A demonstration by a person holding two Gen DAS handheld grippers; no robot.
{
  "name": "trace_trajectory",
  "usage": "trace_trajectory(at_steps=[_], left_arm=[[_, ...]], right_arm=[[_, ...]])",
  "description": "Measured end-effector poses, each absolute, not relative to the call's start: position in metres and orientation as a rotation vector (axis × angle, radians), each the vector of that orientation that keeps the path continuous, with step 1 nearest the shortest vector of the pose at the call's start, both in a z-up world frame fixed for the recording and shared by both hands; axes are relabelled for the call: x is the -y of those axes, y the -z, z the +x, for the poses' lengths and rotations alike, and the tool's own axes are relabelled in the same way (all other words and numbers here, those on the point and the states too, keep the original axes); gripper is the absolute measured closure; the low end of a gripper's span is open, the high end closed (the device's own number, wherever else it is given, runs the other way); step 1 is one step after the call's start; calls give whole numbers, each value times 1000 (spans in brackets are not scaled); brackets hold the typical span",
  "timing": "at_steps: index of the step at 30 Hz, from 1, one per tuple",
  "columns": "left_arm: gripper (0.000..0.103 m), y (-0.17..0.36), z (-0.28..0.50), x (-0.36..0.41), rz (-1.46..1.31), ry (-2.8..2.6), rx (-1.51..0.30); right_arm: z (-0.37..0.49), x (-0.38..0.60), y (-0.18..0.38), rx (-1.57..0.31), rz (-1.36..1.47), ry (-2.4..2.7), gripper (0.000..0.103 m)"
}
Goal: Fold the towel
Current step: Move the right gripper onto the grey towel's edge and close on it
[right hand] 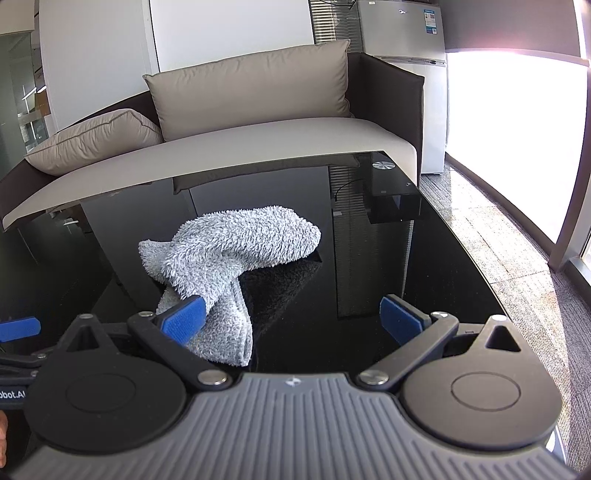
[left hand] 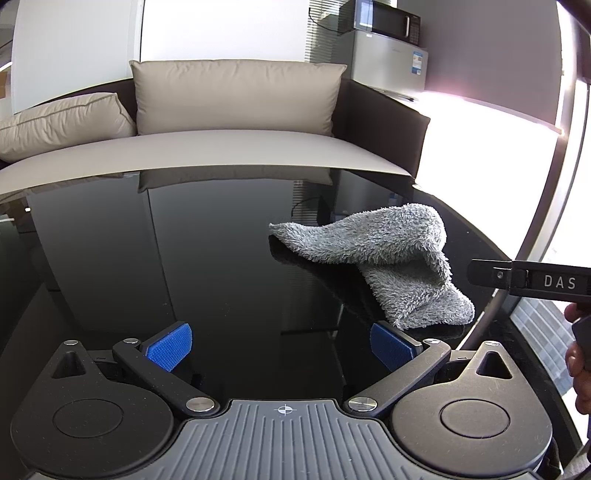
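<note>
A fluffy grey towel [left hand: 391, 258] lies crumpled in a loose bunch on the glossy black table [left hand: 207, 258], right of centre in the left wrist view. My left gripper [left hand: 280, 349] is open above bare table, its right blue pad close to the towel's near end. In the right wrist view the towel [right hand: 236, 247] sits left of centre. My right gripper [right hand: 293, 323] is open, and its left blue pad overlaps the towel's near fold; nothing lies between the fingers. The right gripper's black body [left hand: 532, 282] shows at the left wrist view's right edge.
A beige sofa [right hand: 258, 122] with cushions stands behind the table's far edge. A silver fridge [right hand: 406, 44] and a microwave [left hand: 384, 18] are at the back right. The table's right edge [right hand: 476, 258] drops to carpeted floor by a bright window. A hand [left hand: 580, 369] shows at far right.
</note>
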State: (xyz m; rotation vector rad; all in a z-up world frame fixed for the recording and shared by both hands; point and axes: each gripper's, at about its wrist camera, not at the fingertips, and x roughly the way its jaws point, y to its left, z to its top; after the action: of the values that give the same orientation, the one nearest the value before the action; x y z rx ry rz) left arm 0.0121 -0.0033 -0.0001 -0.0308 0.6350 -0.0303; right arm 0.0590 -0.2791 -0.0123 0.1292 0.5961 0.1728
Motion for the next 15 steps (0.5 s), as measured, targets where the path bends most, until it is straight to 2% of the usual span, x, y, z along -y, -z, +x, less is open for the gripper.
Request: trace_trajectory(at_steps=[15], left_arm=[[1,0,57,-1,-49,32,-624]], right_arm=[[103,289,4,-549,170,-212,0]])
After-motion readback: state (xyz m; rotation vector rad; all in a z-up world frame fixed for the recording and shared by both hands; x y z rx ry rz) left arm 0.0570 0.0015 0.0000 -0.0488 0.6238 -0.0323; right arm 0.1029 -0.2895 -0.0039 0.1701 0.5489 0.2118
